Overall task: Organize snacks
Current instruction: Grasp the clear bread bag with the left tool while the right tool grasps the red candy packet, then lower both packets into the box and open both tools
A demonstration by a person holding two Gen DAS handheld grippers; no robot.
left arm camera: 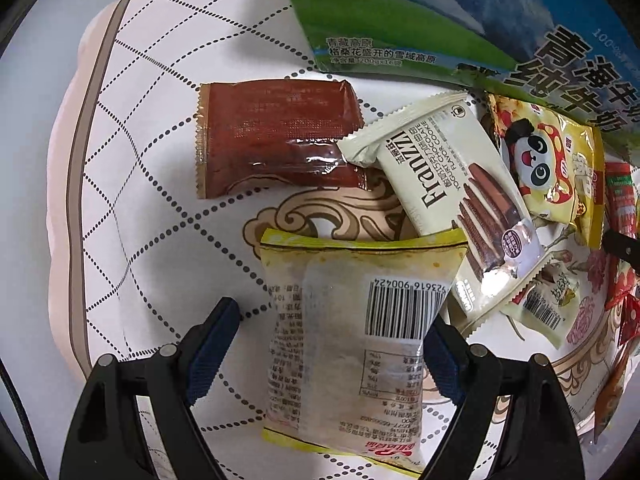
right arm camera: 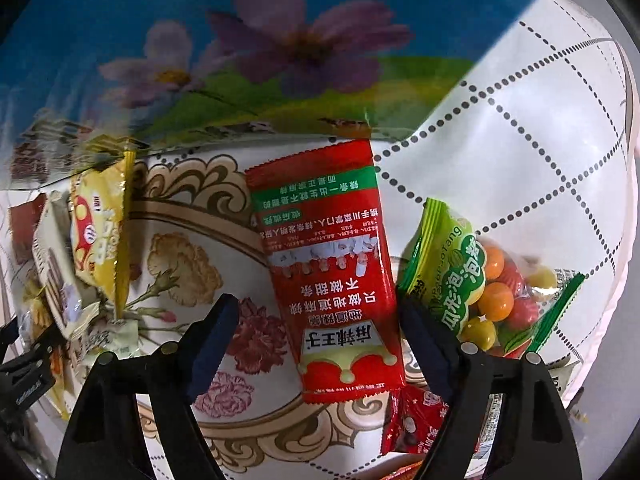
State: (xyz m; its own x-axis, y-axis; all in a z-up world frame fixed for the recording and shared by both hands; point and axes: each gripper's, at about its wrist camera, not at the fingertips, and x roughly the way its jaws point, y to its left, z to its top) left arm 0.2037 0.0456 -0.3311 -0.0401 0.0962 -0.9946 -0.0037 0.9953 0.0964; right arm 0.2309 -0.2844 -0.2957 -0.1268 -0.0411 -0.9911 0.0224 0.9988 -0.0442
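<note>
In the left wrist view my left gripper [left arm camera: 332, 320] is open, its jaws on either side of a pale yellow snack packet [left arm camera: 352, 320] lying barcode-up on the table. Beyond it lie a brown packet [left arm camera: 276, 136], a white Franzzi cookie packet [left arm camera: 456, 196] and a yellow panda packet [left arm camera: 548, 164]. In the right wrist view my right gripper [right arm camera: 320, 316] is open around a red spicy-strip packet [right arm camera: 332, 272]. A green bag of coloured gum balls [right arm camera: 480, 280] lies just right of the right finger. A small red packet [right arm camera: 416, 420] lies below.
A large milk carton box stands at the back in both views [left arm camera: 460, 12] [right arm camera: 240, 48]. The patterned tablecloth [left arm camera: 152, 160] covers the table, whose edge runs down the left. More small packets [left arm camera: 548, 300] crowd the right side. The yellow panda packet [right arm camera: 100, 236] lies left in the right view.
</note>
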